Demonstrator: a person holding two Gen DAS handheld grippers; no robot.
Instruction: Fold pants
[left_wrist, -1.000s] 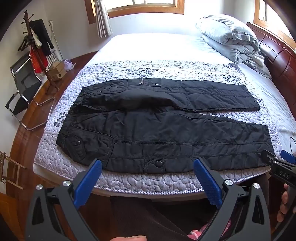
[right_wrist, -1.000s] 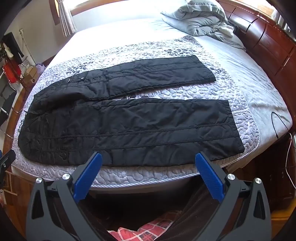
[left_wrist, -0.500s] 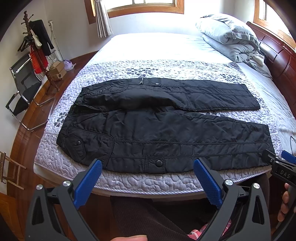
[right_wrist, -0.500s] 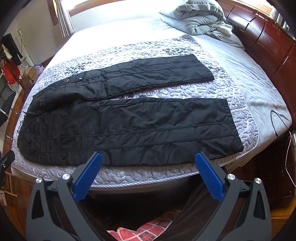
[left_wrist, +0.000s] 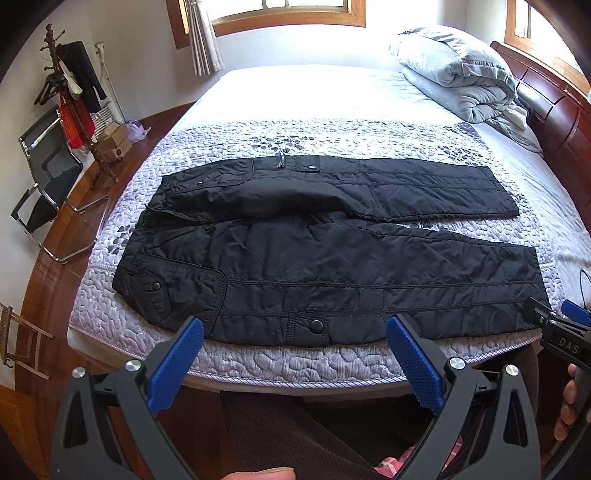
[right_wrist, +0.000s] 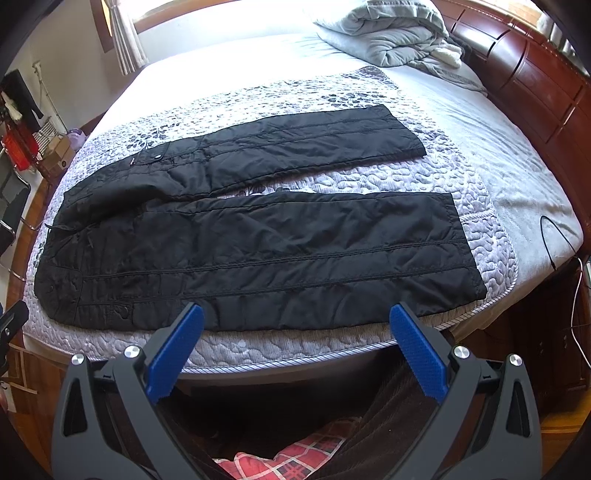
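Observation:
Black quilted pants (left_wrist: 332, 258) lie flat on the bed, waist to the left, both legs spread apart and pointing right; they also show in the right wrist view (right_wrist: 258, 240). My left gripper (left_wrist: 295, 354) is open and empty, held off the near bed edge below the waist end. My right gripper (right_wrist: 297, 343) is open and empty, off the near bed edge below the near leg. The right gripper's tip shows at the right edge of the left wrist view (left_wrist: 561, 328), close to the near leg's cuff.
The pants rest on a grey patterned quilt (left_wrist: 332, 136) over the bed. A folded grey duvet (left_wrist: 454, 81) lies at the far right by the wooden headboard (right_wrist: 535, 81). A chair (left_wrist: 44, 177) and coat rack (left_wrist: 74, 92) stand on the left. A cable (right_wrist: 554, 236) lies at the right.
Almost nothing. The right wrist view has shifted very slightly toward the bed; the pants and both open grippers stand as before.

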